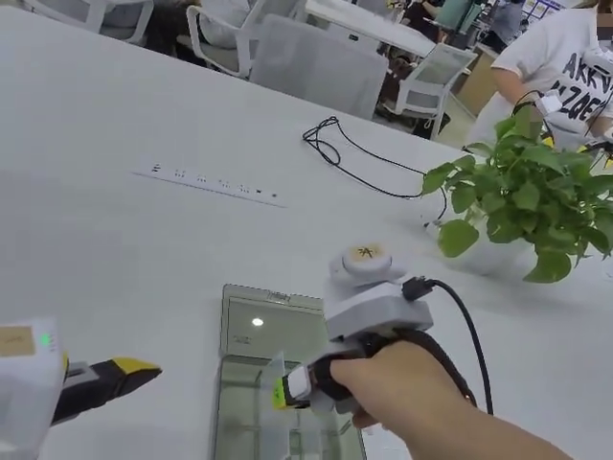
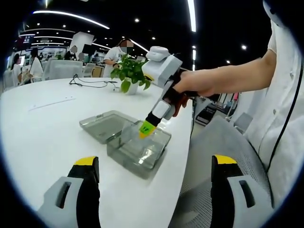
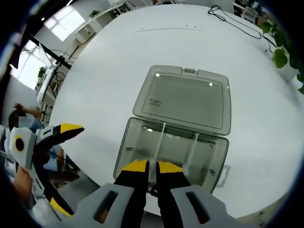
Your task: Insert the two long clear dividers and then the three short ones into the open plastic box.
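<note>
The open clear plastic box (image 1: 239, 422) lies at the table's near edge with its lid (image 1: 261, 324) folded back flat. My right gripper (image 1: 283, 391) hangs over the box, shut on the top edge of a long clear divider (image 3: 159, 138) that stands upright in the base (image 3: 128, 142). A second long divider (image 3: 194, 146) stands beside it, parallel. In the left gripper view the right gripper (image 2: 146, 128) points down into the box (image 2: 137, 149). My left gripper (image 2: 154, 190) is open and holds nothing, off to the box's left (image 1: 120, 376).
A potted green plant (image 1: 522, 196) stands at the right. A black cable (image 1: 359, 158) loops across the far table, past a flush power strip (image 1: 206, 182). A small clear piece (image 3: 223, 174) lies on the table beside the box. Chairs and people are beyond.
</note>
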